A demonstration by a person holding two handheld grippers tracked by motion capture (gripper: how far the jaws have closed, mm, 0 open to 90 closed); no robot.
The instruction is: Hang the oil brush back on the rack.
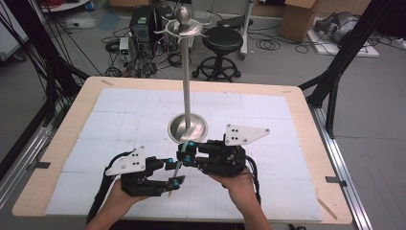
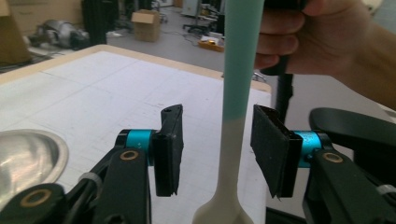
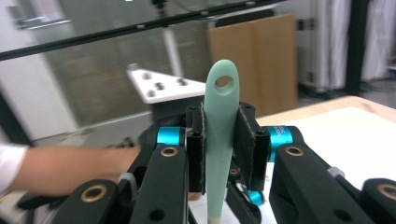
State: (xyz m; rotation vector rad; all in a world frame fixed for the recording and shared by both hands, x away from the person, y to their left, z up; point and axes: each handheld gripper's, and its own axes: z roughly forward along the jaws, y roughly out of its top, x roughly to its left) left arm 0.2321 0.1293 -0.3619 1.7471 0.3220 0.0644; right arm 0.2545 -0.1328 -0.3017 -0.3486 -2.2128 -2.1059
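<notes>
Wooden-edged counter covered with a white, faintly gridded foam-like mat. Near its middle stands a polished metal stand: round dished base, slim upright pole, curved hook arms and a ball at the top. Both grippers sit at the near side, just in front of that base. The right gripper has its padded black jaws closed on a mint-green utensil, smooth and matte, likely silicone; its flat handle end is rounded, pierced by an oval hanging hole, and sticks up past the jaw tips. Lower down, the handle fades from green to a cream-white section that widens toward the head, seen in the left gripper view. The left gripper has its jaws standing wide, one on each side of the pale part of the handle, with a gap on both sides; no contact visible. Jaw pads look dark and fibrous, with blue anodised collars behind them. In the high view the utensil runs as a thin slanted strip between the two grippers, and a grey three-cornered plate tops the right gripper. A hand grips the right tool.
</notes>
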